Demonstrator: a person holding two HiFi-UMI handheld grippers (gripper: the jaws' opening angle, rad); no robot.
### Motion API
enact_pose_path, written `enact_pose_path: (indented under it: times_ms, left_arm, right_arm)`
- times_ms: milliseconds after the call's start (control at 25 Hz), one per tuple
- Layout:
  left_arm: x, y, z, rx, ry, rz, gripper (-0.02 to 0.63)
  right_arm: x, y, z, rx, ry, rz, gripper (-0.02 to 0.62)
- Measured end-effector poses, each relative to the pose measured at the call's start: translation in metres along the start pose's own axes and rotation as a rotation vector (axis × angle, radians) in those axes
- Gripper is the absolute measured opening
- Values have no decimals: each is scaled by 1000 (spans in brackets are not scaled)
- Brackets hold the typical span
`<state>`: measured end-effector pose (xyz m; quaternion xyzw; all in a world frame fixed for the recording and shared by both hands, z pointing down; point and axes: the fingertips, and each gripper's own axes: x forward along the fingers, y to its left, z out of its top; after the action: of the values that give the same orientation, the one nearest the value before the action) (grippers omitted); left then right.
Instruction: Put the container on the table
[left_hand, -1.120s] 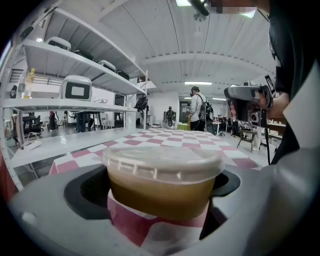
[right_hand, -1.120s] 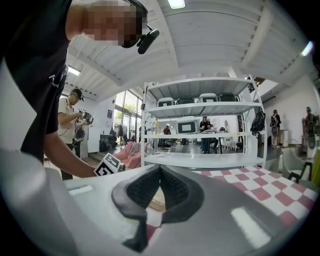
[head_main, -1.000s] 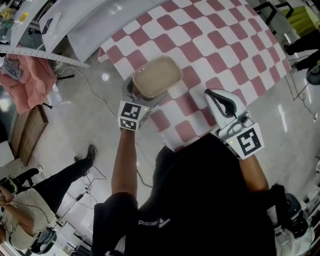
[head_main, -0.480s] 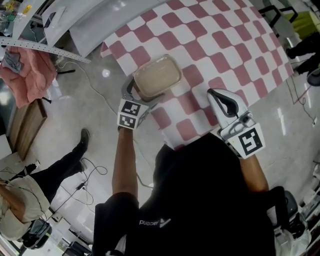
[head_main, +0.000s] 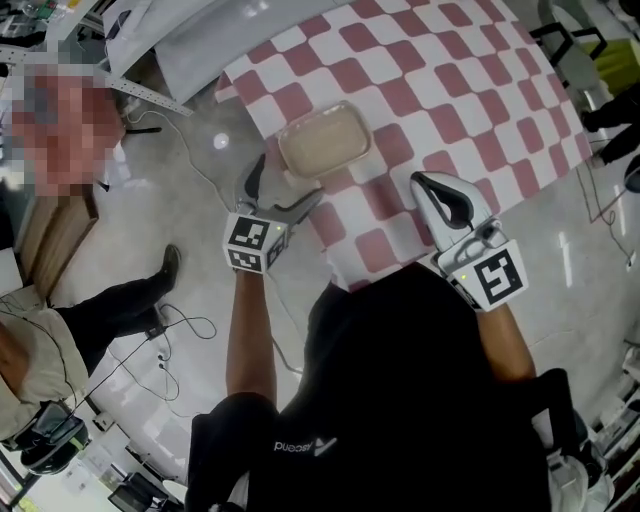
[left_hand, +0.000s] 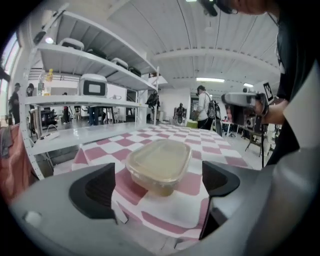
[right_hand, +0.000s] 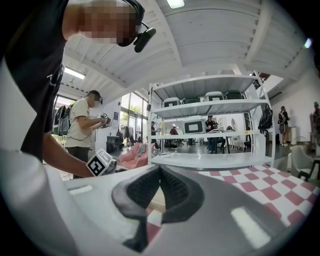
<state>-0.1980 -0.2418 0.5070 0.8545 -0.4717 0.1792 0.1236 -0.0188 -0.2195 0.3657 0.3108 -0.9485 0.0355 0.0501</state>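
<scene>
In the head view, our left gripper (head_main: 287, 183) has its fingers spread wide. The container (head_main: 323, 140) sits just beyond their tips on the checkered table (head_main: 450, 90), untouched, so we judge it placed. Our right gripper (head_main: 440, 195) waits well apart.

The left gripper view shows the container ahead, between the open fingers.

The right gripper view shows fingers pressed together, empty. We cannot identify the pale sliver (right_hand: 158, 198) behind them.

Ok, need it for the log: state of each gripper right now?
Left gripper: open, nothing between its jaws; the plastic container sits ahead on the checkered table.
Right gripper: shut, empty.
</scene>
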Motion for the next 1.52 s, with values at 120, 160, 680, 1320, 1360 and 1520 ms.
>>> enact_pose_path:
  times_ms: [120,160,680,1320,1360,1520]
  left_arm:
    - [-32,-23,48,-29,-174,10,534]
    - [-42,-33,65,-34,-227,13,504]
    - [-108,-112,175,1,-555,96,36]
    - [-105,-142,176,14,-540,44,9]
    - [-105,-143,176,12,-538,42,10]
    - [-103,-144,175,10,-529,37,10]
  right_arm:
    - [-3,7,6,3,-22,17,3]
    - [-4,10,9,3,-34,24,3]
    - [-30,37,41,-3,-165,103,3]
    - [-44,49,51,-12,-199,114,3]
    - [-44,49,51,-6,-196,115,3]
    - [-44,49,49,9,-185,114,3]
